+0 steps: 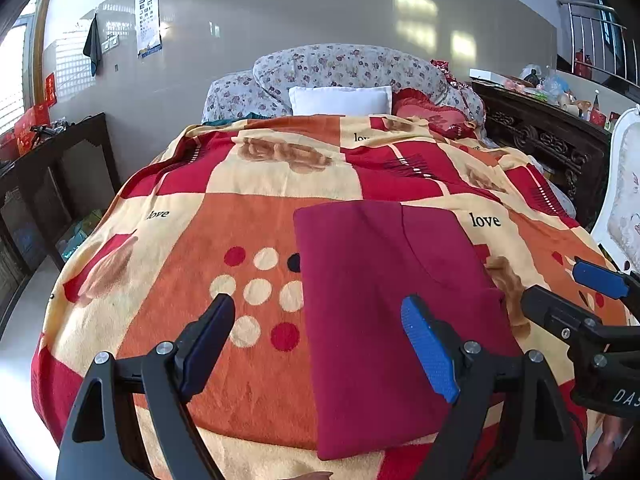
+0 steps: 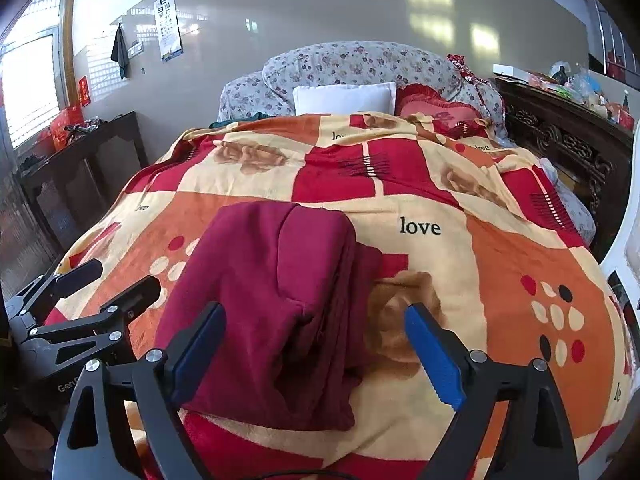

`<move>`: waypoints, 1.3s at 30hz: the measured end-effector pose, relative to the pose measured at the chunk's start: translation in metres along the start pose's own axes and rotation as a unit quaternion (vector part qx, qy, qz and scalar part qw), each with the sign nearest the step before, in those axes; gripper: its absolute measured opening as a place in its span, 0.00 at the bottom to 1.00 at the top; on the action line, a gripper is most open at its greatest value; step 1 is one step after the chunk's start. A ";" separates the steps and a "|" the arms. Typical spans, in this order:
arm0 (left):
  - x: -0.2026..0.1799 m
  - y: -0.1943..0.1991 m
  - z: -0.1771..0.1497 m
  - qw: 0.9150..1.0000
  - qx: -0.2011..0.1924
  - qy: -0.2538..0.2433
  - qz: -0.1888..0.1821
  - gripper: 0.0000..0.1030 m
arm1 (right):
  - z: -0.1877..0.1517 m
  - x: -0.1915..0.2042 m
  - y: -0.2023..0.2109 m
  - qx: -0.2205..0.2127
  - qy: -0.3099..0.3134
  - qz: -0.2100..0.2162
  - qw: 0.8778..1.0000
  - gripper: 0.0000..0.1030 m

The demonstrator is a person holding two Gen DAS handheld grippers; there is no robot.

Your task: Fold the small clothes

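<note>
A dark red garment (image 1: 384,320) lies folded into a long rectangle on the patterned blanket (image 1: 248,208). In the right wrist view the same garment (image 2: 272,304) shows stacked folds along its right edge. My left gripper (image 1: 318,312) is open and empty, above the garment's left edge. My right gripper (image 2: 316,320) is open and empty, above the garment's near right edge. The right gripper also shows at the right of the left wrist view (image 1: 576,292). The left gripper shows at the left of the right wrist view (image 2: 116,280).
The blanket covers a bed with a white pillow (image 1: 340,100) and a floral quilt (image 1: 352,66) at the far end. A dark wooden table (image 1: 52,168) stands left, a carved dark cabinet (image 1: 548,136) right. A white chair (image 1: 620,200) is at the near right.
</note>
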State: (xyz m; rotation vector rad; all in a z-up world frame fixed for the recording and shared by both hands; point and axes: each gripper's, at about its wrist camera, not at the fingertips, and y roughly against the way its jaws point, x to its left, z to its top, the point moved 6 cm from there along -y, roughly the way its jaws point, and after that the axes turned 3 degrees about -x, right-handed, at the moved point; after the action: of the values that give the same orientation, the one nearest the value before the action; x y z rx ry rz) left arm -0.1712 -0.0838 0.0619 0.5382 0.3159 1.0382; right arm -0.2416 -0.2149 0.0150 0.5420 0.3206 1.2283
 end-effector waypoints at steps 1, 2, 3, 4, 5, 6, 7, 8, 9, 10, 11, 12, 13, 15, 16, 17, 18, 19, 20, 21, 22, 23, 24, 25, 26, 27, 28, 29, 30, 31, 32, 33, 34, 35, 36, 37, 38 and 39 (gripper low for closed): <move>0.000 -0.001 0.000 1.000 0.001 0.001 0.000 0.82 | 0.000 0.000 -0.001 0.001 -0.001 0.000 1.000 0.91; 0.000 -0.001 -0.001 1.000 0.001 0.001 0.001 0.82 | -0.001 0.000 -0.001 0.002 -0.002 0.001 1.000 0.91; 0.000 -0.001 -0.001 1.000 0.002 0.001 0.001 0.82 | -0.001 0.000 -0.002 0.003 -0.002 0.001 1.000 0.91; 0.000 -0.002 -0.001 1.000 0.003 0.001 0.001 0.82 | -0.001 0.000 -0.002 0.003 -0.001 0.001 1.000 0.91; 0.000 -0.002 -0.001 1.000 0.004 0.001 0.001 0.82 | -0.002 0.001 -0.003 0.004 0.000 0.001 1.000 0.91; 0.000 -0.002 -0.002 1.000 0.004 0.001 0.001 0.82 | -0.002 0.001 -0.003 0.005 0.000 0.001 1.000 0.91; 0.000 -0.003 -0.002 1.000 0.005 0.001 0.001 0.82 | -0.002 0.002 -0.004 0.005 0.001 0.001 1.000 0.92; 0.000 -0.003 -0.002 1.000 0.005 0.000 0.001 0.82 | -0.002 0.002 -0.004 0.006 0.001 0.002 1.000 0.92; 0.000 -0.003 -0.002 1.000 0.005 0.000 0.002 0.82 | -0.002 0.003 -0.005 0.007 0.001 0.002 1.000 0.92; 0.000 -0.002 -0.002 1.000 0.005 0.001 0.002 0.82 | -0.002 0.003 -0.005 0.008 0.001 0.002 1.000 0.92; 0.000 -0.003 -0.002 1.000 0.004 0.002 0.002 0.82 | -0.002 0.003 -0.005 0.008 0.001 0.002 1.000 0.92; 0.000 -0.003 -0.002 1.000 0.005 0.001 0.001 0.82 | -0.002 0.003 -0.006 0.008 0.001 0.001 1.000 0.92; 0.000 -0.003 -0.002 1.000 0.005 0.001 0.001 0.82 | -0.002 0.003 -0.006 0.008 0.000 0.001 1.000 0.92; 0.000 -0.003 -0.002 1.000 0.005 0.001 0.001 0.82 | -0.003 0.003 -0.006 0.010 -0.001 0.002 1.000 0.92; 0.000 -0.003 -0.002 1.000 0.005 0.000 0.001 0.82 | -0.003 0.003 -0.007 0.010 -0.002 0.002 1.000 0.92; 0.001 -0.003 -0.002 1.000 0.005 0.000 0.001 0.82 | -0.004 0.003 -0.008 0.011 -0.003 0.001 1.000 0.92; 0.001 -0.003 -0.001 1.000 0.004 0.000 0.001 0.82 | -0.004 0.003 -0.008 0.012 -0.003 0.000 1.000 0.92; 0.001 -0.003 -0.001 1.000 0.004 0.000 0.002 0.82 | -0.004 0.003 -0.008 0.013 -0.003 0.000 1.000 0.92; 0.001 -0.003 -0.001 1.000 0.004 0.000 0.001 0.82 | -0.004 0.002 -0.008 0.013 -0.004 0.000 1.000 0.92; 0.001 -0.003 -0.001 1.000 0.004 0.001 0.001 0.82 | -0.004 0.002 -0.008 0.012 -0.005 0.001 1.000 0.92; 0.001 -0.003 -0.001 1.000 0.004 0.001 0.001 0.82 | -0.004 0.002 -0.008 0.012 -0.005 0.000 1.000 0.92; 0.001 -0.004 -0.001 1.000 0.005 0.001 0.000 0.82 | -0.004 0.002 -0.008 0.012 -0.005 0.000 1.000 0.92; 0.001 -0.003 -0.001 1.000 0.005 0.000 0.000 0.82 | -0.004 0.002 -0.009 0.013 -0.004 0.000 1.000 0.92; 0.001 -0.003 -0.001 1.000 0.006 0.000 0.000 0.82 | -0.005 0.002 -0.008 0.013 -0.004 0.000 1.000 0.92; 0.001 -0.004 -0.002 1.000 0.006 0.001 0.000 0.82 | -0.005 0.002 -0.008 0.014 -0.005 0.001 1.000 0.92; 0.002 -0.003 -0.002 1.000 0.006 0.002 0.001 0.82 | -0.005 0.002 -0.009 0.015 -0.005 0.001 1.000 0.92; 0.001 -0.003 -0.002 1.000 0.006 0.001 0.002 0.82 | -0.006 0.002 -0.009 0.017 -0.006 0.001 1.000 0.92; 0.001 -0.003 -0.002 1.000 0.006 0.001 0.002 0.82 | -0.006 0.002 -0.010 0.018 -0.007 0.003 1.000 0.92; 0.001 -0.003 -0.003 1.000 0.007 0.001 0.002 0.82 | -0.007 0.001 -0.010 0.019 -0.008 0.004 1.000 0.92; 0.001 -0.004 -0.003 1.000 0.007 0.002 0.002 0.82 | -0.007 0.002 -0.010 0.019 -0.008 0.003 1.000 0.92; 0.001 -0.003 -0.003 1.000 0.007 0.002 0.003 0.82 | -0.007 0.001 -0.010 0.018 -0.008 0.003 1.000 0.92; 0.001 -0.003 -0.003 1.000 0.007 0.002 0.003 0.82 | -0.007 0.001 -0.010 0.018 -0.008 0.003 1.000 0.92; 0.001 -0.004 -0.003 1.000 0.008 0.003 0.003 0.82 | -0.006 0.001 -0.010 0.017 -0.009 0.003 1.000 0.92; 0.001 -0.004 -0.004 1.000 0.009 0.004 0.003 0.82 | -0.006 0.000 -0.010 0.016 -0.010 0.003 1.000 0.92; 0.001 -0.004 -0.005 1.000 0.010 0.005 0.004 0.82 | -0.006 0.000 -0.011 0.016 -0.011 0.003 1.000 0.92; 0.002 -0.004 -0.005 1.000 0.010 0.005 0.004 0.82 | -0.006 0.000 -0.011 0.017 -0.011 0.003 1.000 0.92; 0.002 -0.004 -0.006 1.000 0.011 0.004 0.004 0.82 | -0.006 0.000 -0.011 0.017 -0.011 0.003 1.000 0.92; 0.002 -0.004 -0.006 1.000 0.011 0.004 0.004 0.82 | -0.007 0.000 -0.012 0.019 -0.011 0.002 1.000 0.92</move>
State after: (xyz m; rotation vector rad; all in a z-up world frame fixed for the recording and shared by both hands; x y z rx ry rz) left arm -0.1700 -0.0824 0.0545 0.5558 0.3324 1.0465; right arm -0.2358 -0.2165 0.0030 0.5885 0.3246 1.2221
